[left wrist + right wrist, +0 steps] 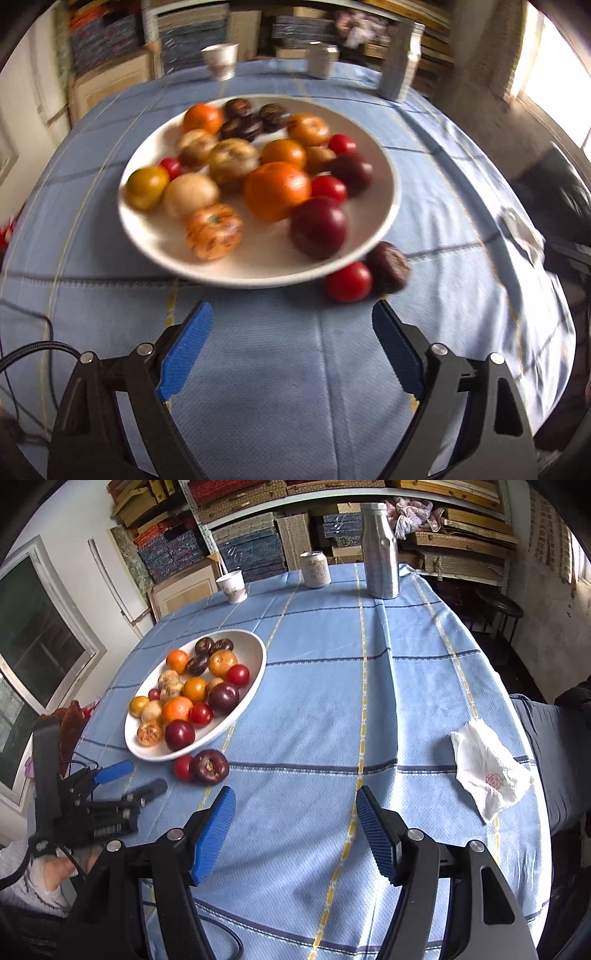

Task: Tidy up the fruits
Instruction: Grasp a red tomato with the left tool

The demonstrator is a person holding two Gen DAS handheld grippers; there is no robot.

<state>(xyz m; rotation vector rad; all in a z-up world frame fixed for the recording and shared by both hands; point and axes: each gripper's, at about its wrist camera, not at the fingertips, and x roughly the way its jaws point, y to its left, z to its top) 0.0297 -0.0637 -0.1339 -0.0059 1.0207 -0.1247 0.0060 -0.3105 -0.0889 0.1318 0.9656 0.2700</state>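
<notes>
Blue pads of the left gripper (pixel 291 347) are spread wide with nothing between, likely ready to scoop up the red tomato (pixel 348 282) and dark plum (pixel 388 266) lying beside the plate (pixel 384 221).

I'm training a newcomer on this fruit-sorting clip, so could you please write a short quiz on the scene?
1. True or false: every fruit lies on the plate.
2. Which lies right of the right gripper: A) cup, B) napkin, C) can?
3. Fill in: beside the dark fruit off the plate lies a small red ____.

Key
1. False: two lie on the cloth.
2. B.
3. Tomato.
</notes>
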